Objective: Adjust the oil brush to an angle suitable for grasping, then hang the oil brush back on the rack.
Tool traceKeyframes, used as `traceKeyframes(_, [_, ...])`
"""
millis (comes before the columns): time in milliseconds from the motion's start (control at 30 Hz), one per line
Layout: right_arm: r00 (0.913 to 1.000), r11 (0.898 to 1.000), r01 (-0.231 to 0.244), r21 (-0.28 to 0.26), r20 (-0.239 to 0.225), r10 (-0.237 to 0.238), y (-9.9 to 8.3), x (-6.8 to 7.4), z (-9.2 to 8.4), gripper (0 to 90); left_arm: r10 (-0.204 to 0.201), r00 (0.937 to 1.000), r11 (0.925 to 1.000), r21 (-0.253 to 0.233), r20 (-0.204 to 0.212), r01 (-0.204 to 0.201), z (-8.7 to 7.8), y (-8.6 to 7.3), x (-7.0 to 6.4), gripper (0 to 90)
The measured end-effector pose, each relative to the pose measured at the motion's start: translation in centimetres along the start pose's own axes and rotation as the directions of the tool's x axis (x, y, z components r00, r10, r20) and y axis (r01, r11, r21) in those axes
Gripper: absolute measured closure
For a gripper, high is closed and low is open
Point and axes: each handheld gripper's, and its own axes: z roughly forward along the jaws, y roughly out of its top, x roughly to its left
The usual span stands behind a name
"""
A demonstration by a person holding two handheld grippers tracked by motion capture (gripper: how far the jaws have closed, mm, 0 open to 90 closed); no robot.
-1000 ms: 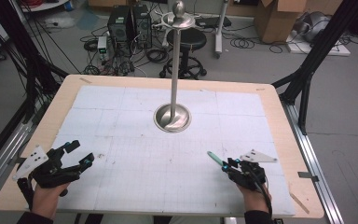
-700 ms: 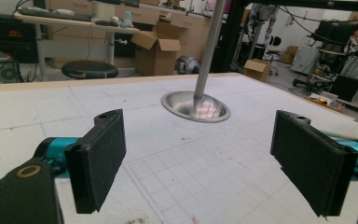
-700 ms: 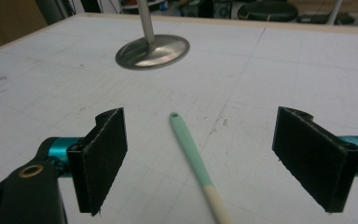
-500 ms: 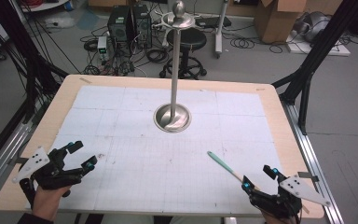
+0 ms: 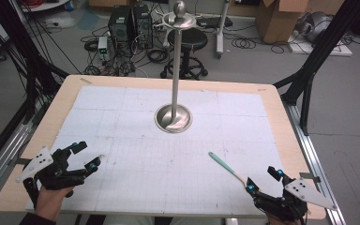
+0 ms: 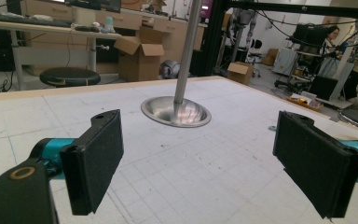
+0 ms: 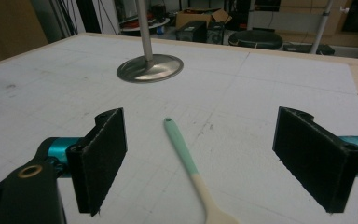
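**Spoon lies free ahead of open right gripper**

Right gripper (image 5: 263, 181), jaws spread wide w/ nothing between them after just opening, rests at the worktop (image 5: 122, 84) near edge. A mint-handled spoon (image 5: 227, 167) lies flat just ahead of it, handle pointing away, bowl end nearest the jaws. Left gripper (image 5: 86, 155) also spread, empty, well apart from spoon. Metal stand (image 5: 174, 117) farther ahead, between both.
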Motion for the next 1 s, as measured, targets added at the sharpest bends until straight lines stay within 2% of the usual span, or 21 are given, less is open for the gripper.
traceKeyframes(267, [0.9998, 1.0, 0.018, 0.02, 0.001, -0.018, 0.0, -0.1, 0.5, 16.5, -0.004, 1.0, 1.0, 0.002, -0.005, 0.004, -0.1, 0.0, -0.1, 16.7])
traceKeyframes(567, [0.9998, 1.0, 0.007, 0.029, 0.016, -0.007, -0.2, -0.3, 0.5, 16.4, -0.004, 1.0, 1.0, 0.007, 0.0, 0.004, 0.0, -0.1, -0.1, 16.7])
traceKeyframes(767, [0.9998, 0.998, 0.017, 0.057, 0.003, -0.018, -0.2, -0.2, 1.1, 16.4, -0.005, 1.0, 1.0, 0.005, -0.003, 0.005, 0.0, -0.1, -0.1, 16.7])
traceKeyframes(833, [0.9992, 0.996, 0.038, 0.082, -0.012, -0.037, -0.4, 0.0, 1.5, 16.4, 0.0, 1.0, 0.9999, 0.011, -0.003, 0.0, 0.0, -0.1, -0.3, 16.7])
traceKeyframes(1000, [0.9986, 0.995, 0.045, 0.091, -0.031, -0.043, -0.4, 0.1, 1.9, 16.9, -0.001, 1.0, 0.9999, 0.015, -0.001, 0.001, 0.0, -0.1, -0.2, 16.7])
